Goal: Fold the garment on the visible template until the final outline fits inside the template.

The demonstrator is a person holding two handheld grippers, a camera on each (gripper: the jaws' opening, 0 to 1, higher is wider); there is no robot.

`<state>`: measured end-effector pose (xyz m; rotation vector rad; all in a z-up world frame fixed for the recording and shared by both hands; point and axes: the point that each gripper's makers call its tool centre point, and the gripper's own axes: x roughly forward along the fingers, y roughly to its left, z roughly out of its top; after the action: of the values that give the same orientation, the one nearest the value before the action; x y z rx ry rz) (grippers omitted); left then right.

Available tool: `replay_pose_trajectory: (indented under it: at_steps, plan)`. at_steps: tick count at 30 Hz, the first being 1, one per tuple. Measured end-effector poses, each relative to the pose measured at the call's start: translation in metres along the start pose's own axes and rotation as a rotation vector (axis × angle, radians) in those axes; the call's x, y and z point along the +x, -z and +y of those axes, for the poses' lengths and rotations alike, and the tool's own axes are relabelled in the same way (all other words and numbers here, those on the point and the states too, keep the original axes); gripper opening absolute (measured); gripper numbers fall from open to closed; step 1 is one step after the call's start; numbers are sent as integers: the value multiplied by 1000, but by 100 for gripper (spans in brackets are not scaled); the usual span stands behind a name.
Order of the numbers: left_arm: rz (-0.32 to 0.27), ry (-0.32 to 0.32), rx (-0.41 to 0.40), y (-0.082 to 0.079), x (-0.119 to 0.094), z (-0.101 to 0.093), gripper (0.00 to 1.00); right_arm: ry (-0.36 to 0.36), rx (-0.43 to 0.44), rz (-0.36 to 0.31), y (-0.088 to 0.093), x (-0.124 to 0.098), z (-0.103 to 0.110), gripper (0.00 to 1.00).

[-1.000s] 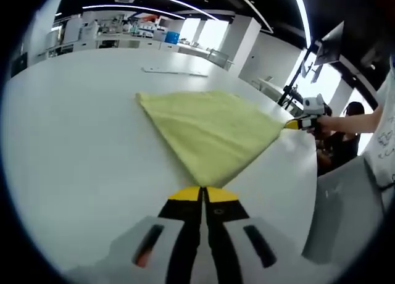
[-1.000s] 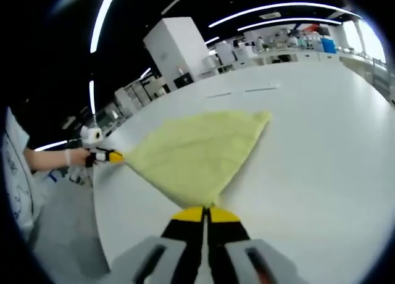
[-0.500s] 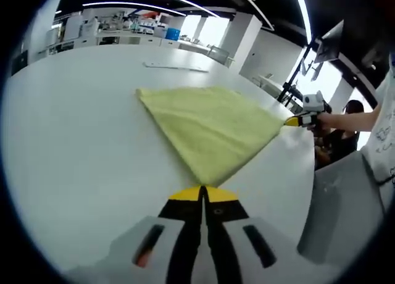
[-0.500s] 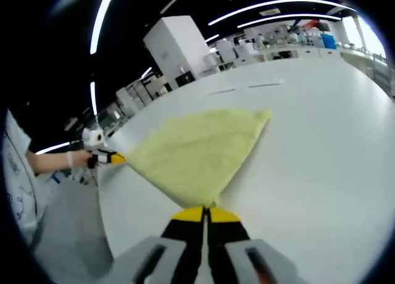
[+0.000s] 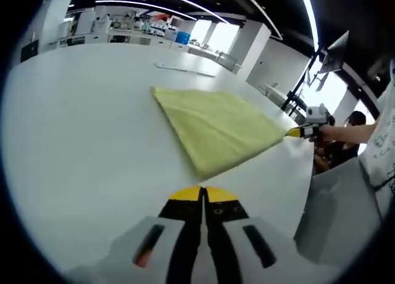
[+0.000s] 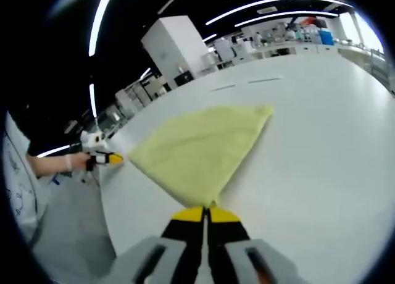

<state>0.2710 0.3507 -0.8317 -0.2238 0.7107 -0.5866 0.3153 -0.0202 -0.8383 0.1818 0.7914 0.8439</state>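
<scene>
Jaws of the left gripper (image 5: 203, 194) stand pressed together with no gap between their yellow tips; in the left gripper view the nearest corner of the yellow garment (image 5: 216, 126) lies just beyond those tips, seemingly a little apart from them, so whether anything is pinched there I cannot tell; from the right gripper view the same left gripper (image 6: 110, 158) shows its yellow tip just beside the garment's left corner, with no clear contact; a hand (image 6: 74, 162) grips that tool at the table edge. Jaws of the right gripper (image 6: 205, 213) are likewise closed, and the garment (image 6: 199, 148) narrows to a point that meets them, so this one appears clamped on the corner; seen from the left gripper view, the right gripper (image 5: 297, 132) touches the garment's right corner with its yellow tip, a hand (image 5: 327, 133) behind it. Outward from both tools, the garment lies flat as a folded, roughly triangular sheet on the white table (image 5: 80, 129); thin pale strips (image 6: 247, 83) lie on the table well beyond its far edge.
</scene>
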Motion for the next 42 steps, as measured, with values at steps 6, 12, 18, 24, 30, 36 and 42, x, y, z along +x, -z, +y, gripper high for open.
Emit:
replay_pose_trajectory:
  at_steps: [6, 12, 18, 24, 30, 36, 42]
  plan:
    - [4, 16, 13, -4, 7, -11, 0, 29, -11, -13, -2, -4, -7, 0]
    - [-5, 26, 12, -8, 7, -20, 0, 59, -48, -50, -11, -12, -8, 19]
    - [-41, 24, 51, -26, 0, -18, 22, 71, -96, -113, -37, -26, -3, 38]
    - [-80, 0, 104, -41, -1, -27, 51, 120, -161, -138, -54, -36, -1, 79]
    - [-40, -94, 37, -43, -9, -12, 99, 176, -176, -134, -54, -46, -5, 100]
    - [-102, -106, -42, -53, -15, -24, 99, 212, -46, -175, -42, -52, -13, 100]
    - [-163, -128, 20, -63, -17, -30, 99, 183, -18, -162, -44, -52, -3, 100]
